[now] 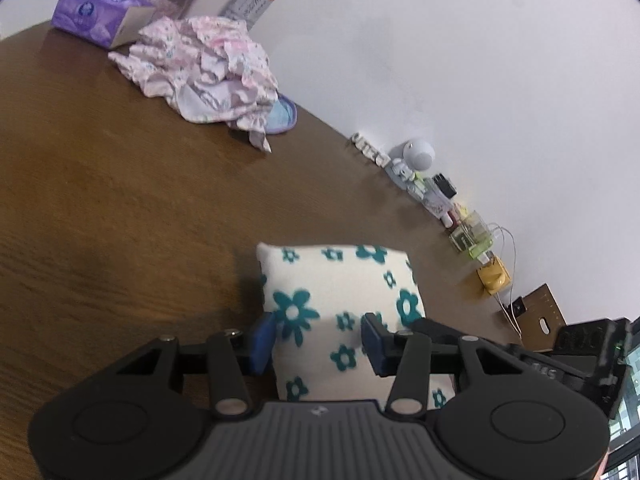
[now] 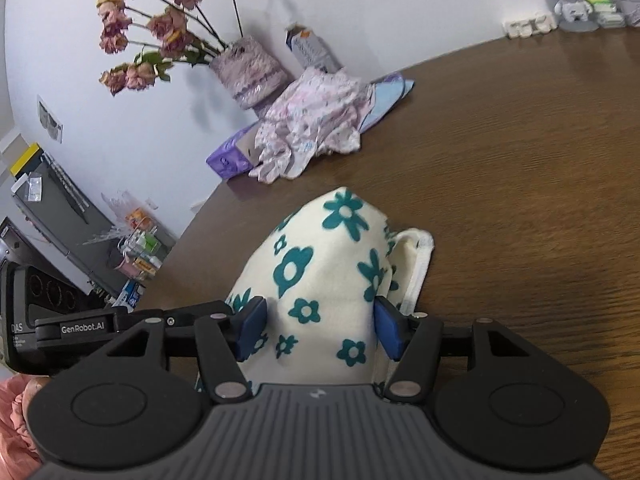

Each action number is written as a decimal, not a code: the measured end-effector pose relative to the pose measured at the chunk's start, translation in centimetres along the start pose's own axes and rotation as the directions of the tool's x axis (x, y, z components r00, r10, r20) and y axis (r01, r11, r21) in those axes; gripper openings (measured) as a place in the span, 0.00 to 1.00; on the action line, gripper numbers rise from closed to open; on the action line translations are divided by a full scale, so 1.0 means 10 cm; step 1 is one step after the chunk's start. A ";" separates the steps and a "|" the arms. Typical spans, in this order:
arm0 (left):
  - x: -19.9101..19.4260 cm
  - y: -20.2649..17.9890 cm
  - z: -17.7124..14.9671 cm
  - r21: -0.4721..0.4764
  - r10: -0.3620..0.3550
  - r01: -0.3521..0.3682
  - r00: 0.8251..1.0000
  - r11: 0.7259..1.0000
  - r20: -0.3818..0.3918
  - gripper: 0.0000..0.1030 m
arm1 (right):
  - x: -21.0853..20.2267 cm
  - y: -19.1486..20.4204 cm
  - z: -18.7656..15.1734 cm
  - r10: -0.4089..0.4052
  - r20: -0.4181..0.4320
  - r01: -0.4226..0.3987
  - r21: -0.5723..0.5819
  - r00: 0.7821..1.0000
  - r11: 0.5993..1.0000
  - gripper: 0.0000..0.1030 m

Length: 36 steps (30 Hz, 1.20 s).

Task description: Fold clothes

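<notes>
My left gripper [image 1: 318,340] had its blue pads pressed into a bunch of the cream cloth [image 1: 340,292] with teal flowers; my right gripper [image 2: 320,330] pinched another part [image 2: 328,276] of it the same way. The cloth sat low over the brown table [image 1: 120,220], though I couldn't quite tell whether it touched. I judged I was mid-fold, carrying it. Next it needed laying flat, clear of the pink heap [image 1: 204,68] at eleven o'clock.
</notes>
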<state>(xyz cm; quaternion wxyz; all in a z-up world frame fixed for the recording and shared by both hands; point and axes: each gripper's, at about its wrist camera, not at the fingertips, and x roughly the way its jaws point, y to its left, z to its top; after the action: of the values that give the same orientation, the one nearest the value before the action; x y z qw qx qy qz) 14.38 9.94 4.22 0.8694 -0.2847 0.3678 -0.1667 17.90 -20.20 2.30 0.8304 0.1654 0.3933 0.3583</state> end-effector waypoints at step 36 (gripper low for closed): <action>0.41 -0.23 0.17 0.176 0.081 -0.079 0.997 0.981 -0.004 0.38 | 0.07 -0.27 0.21 -0.115 0.090 0.105 0.110 0.989 0.988 0.25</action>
<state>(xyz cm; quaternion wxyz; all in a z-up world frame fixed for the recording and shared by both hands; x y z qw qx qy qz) 18.21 6.72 4.29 0.8950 -0.1911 0.3677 -0.1651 21.09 -21.53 1.76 0.8570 0.2041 0.3796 0.2824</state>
